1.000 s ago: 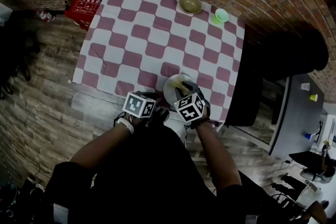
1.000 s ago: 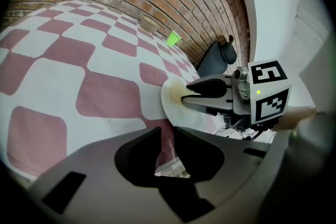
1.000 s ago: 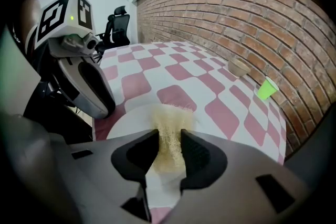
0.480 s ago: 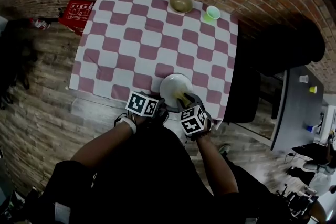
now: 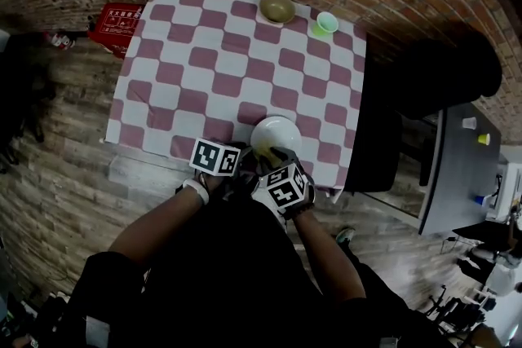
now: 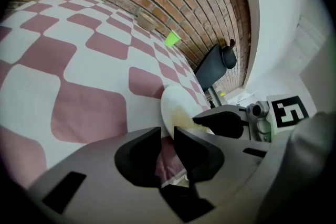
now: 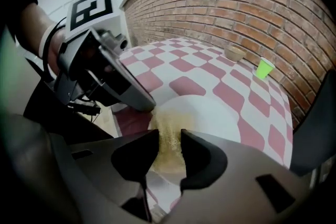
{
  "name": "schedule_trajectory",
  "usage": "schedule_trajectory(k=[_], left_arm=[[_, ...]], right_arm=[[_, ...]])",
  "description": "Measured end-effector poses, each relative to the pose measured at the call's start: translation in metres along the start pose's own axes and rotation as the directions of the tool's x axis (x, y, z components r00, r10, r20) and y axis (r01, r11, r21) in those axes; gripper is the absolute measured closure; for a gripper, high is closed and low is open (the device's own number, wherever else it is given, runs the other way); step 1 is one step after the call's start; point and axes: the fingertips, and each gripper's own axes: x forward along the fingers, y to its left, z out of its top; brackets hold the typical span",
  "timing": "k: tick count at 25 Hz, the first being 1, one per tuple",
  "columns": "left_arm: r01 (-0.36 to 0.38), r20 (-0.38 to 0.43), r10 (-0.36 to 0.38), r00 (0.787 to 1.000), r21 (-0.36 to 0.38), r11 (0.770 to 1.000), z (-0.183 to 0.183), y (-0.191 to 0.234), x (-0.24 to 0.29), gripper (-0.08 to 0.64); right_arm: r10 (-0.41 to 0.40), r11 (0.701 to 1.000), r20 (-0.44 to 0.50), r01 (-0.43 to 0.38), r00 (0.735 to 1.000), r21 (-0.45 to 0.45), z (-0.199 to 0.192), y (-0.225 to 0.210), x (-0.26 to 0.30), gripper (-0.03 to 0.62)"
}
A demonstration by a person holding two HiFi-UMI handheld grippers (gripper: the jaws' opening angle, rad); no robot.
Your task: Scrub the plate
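Clearly mid-scrub: pinching rim of plate (image 5: 276, 134) with left tool (image 6: 167, 136), at near edge of desk (image 5: 204, 53); squeezing yellow sponge (image 7: 167, 122) in right tool (image 7: 169, 139), down on plate face. Next, probably: rub across remaining face, holding rim firm against sliding off.

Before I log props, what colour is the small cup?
The cup is bright green, clearest in the right gripper view.
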Motion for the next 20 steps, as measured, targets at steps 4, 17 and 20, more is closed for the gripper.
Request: schedule_trajectory(k=[4,17,20], left_arm=[[-0.013,0.002,0.014,1.000,-0.037,0.999,-0.015,0.008,-0.010,0.474],[-0.027,0.005,0.027,1.000,-0.059,0.998,-0.028,0.014,-0.022,0.474],[-0.021,-0.002,0.021,1.000,-0.049,0.999,-0.029,0.011,-0.019,0.474]], right_arm=[[-0.003,1.000,0.011,0.003,1.000,0.002,0.012,-0.016,0.006,0.454],[-0.080,0.997,-0.030,0.079,0.996,-0.009,0.000,-0.064,0.000,0.454],[-0.075,0.997,-0.035,0.075,0.997,-0.010,-0.012,-0.056,-0.007,0.454]])
